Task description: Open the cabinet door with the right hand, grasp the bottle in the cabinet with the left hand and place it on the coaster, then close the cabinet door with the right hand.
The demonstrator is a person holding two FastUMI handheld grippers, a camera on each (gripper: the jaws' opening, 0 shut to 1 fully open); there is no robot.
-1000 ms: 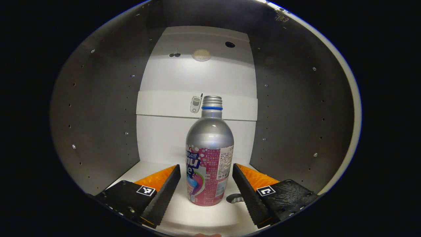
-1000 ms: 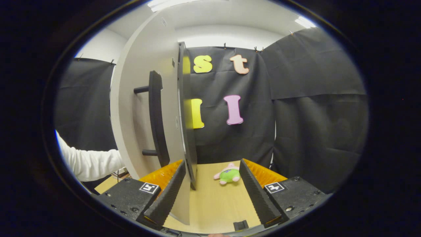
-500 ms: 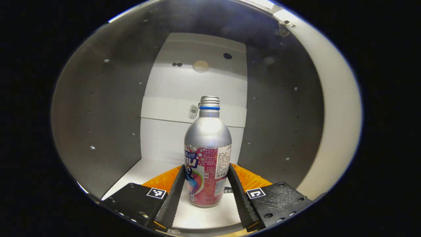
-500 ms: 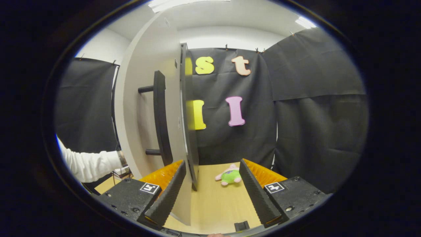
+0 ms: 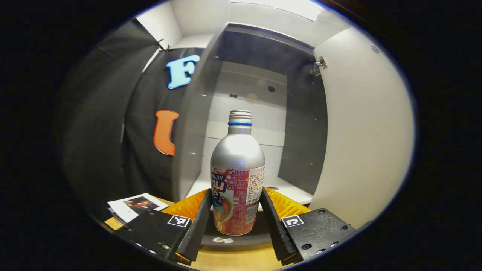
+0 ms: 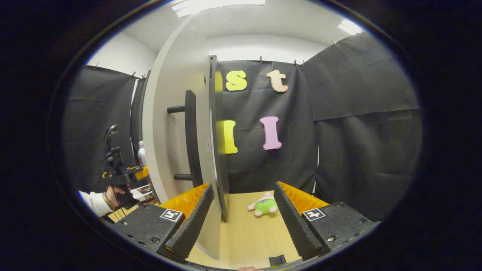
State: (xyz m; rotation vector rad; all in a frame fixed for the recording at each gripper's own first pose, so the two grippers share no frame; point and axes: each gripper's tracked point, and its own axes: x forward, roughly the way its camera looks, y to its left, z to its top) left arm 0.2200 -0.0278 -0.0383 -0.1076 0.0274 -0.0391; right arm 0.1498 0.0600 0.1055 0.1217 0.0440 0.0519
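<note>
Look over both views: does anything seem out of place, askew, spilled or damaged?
The bottle has no cap, its bare thread showing, yet it is upright between the left gripper fingers with no spill visible. A small plush toy lies alone on the table beyond the open cabinet door.

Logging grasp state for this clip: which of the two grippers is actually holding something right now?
The left gripper: both its fingers press the sides of the bottle. The right gripper is open, its fingers either side of the cabinet door edge.

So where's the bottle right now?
In the left gripper view, the bottle stands upright between the left claw's fingers, just outside the open cabinet.
</note>
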